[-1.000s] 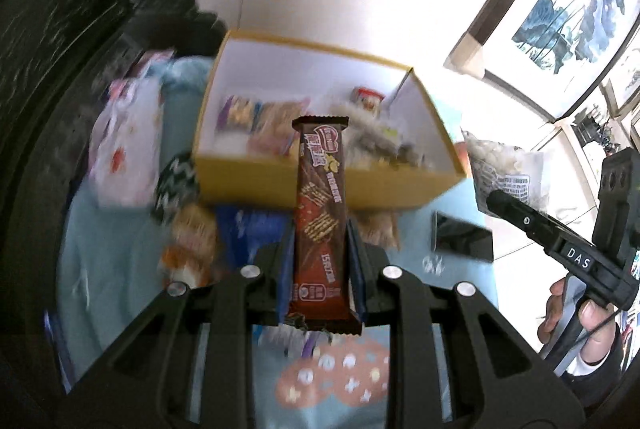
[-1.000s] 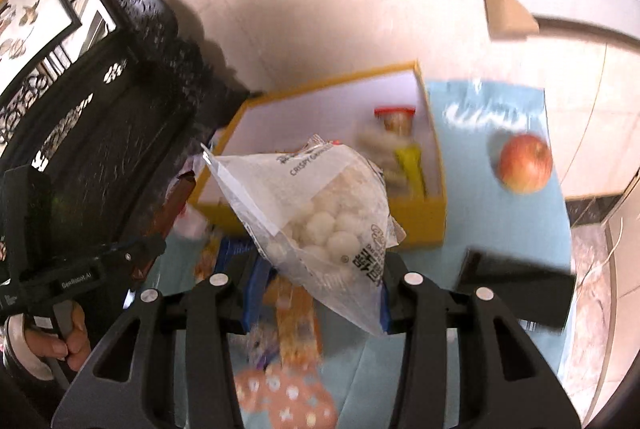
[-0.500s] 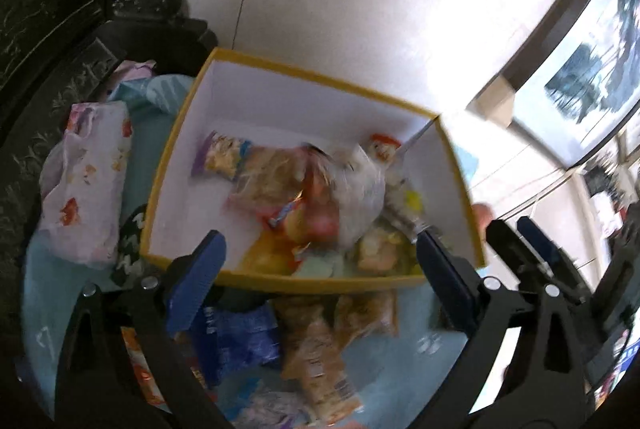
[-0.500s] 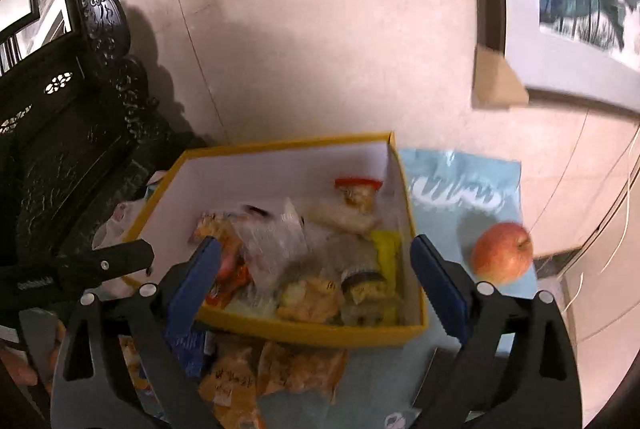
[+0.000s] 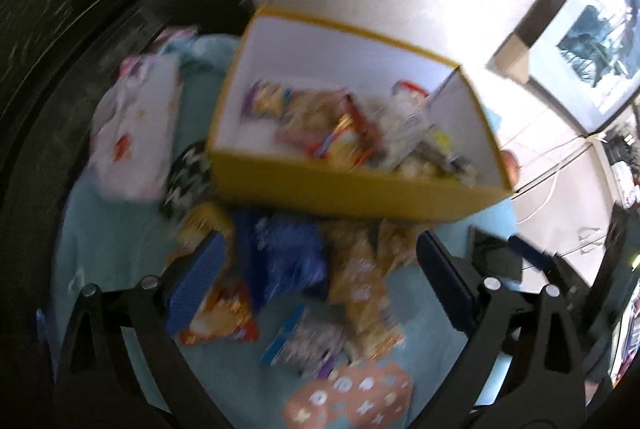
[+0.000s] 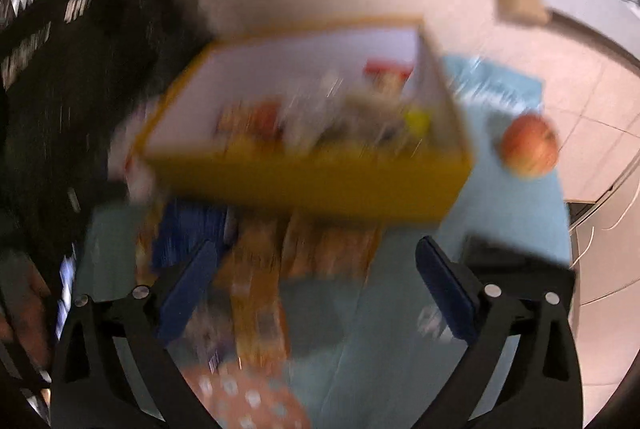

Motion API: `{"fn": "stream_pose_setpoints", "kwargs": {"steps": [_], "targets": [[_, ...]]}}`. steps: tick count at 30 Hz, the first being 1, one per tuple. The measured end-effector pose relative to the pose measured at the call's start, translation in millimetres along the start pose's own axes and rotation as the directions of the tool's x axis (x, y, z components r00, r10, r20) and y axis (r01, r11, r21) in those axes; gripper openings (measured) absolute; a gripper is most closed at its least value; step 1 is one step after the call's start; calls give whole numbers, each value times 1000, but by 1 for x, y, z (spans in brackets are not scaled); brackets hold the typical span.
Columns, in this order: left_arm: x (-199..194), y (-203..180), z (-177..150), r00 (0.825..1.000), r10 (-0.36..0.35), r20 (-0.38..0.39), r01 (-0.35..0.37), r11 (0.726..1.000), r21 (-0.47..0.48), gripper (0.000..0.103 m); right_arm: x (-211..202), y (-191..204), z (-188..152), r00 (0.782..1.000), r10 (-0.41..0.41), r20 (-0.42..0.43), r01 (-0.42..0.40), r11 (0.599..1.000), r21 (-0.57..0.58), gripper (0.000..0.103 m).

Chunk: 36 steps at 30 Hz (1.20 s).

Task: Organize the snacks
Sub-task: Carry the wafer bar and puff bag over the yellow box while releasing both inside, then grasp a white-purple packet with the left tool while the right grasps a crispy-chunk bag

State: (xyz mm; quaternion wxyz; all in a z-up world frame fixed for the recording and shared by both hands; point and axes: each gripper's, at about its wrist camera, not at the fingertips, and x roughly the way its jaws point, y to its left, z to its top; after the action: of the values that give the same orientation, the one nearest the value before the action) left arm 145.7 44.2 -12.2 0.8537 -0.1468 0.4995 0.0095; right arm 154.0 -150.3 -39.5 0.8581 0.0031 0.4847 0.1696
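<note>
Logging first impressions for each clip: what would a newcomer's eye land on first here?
The yellow box in the middle, white inside and heaped with bright snack packets. In front of it more packets lie loose on the pale blue cloth, a blue bag among them. An apple sits alone to the right of the box.
</note>
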Motion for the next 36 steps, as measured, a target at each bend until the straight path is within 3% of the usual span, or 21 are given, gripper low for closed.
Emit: {"fn": "stream_pose_setpoints", "kwargs": {"steps": [4,8,10,12,13,14,15,17,19,25,29,36], "targets": [[-1,20,-26,999,17,-51,-19,999,-36,98,29,27,-32,994,-2,-110,-9,995,-102,100],[-6,30,-43,997,33,-72,-37,998,-57,98,49,46,-46,987,-15,-158,-11,987,-162,100],[-10,35,-48,997,36,-71,-41,997,-70,98,63,51,-50,981,-29,-193,-9,982,-190,92],[-15,39,-53,997,39,-67,-44,996,-77,98,76,55,-54,973,-35,-230,-10,981,-192,78],[-16,41,-55,997,41,-64,-47,996,-81,98,84,56,-56,968,-53,-245,4,980,-198,76],[-17,42,-57,997,44,-64,-50,995,-83,98,89,56,-58,964,-64,-256,11,979,-205,69],[-18,44,-59,997,48,-67,-53,995,-85,98,93,57,-60,961,-61,-271,3,978,-210,56],[-16,44,-64,996,52,-78,-58,995,-82,98,93,57,-63,959,-83,-271,20,973,-231,46],[-9,42,-70,994,55,-99,-63,995,-75,98,88,50,-63,955,-49,-292,-8,982,-191,46],[27,22,-89,978,68,-196,-68,998,10,98,41,11,-61,966,64,-250,-75,997,-32,46],[53,-3,-102,971,69,-228,-38,989,140,98,16,-18,-65,970,85,-229,-74,996,54,46],[97,-11,-114,947,105,-303,-42,977,207,96,3,-37,-70,975,89,-204,-66,991,117,46]]}}
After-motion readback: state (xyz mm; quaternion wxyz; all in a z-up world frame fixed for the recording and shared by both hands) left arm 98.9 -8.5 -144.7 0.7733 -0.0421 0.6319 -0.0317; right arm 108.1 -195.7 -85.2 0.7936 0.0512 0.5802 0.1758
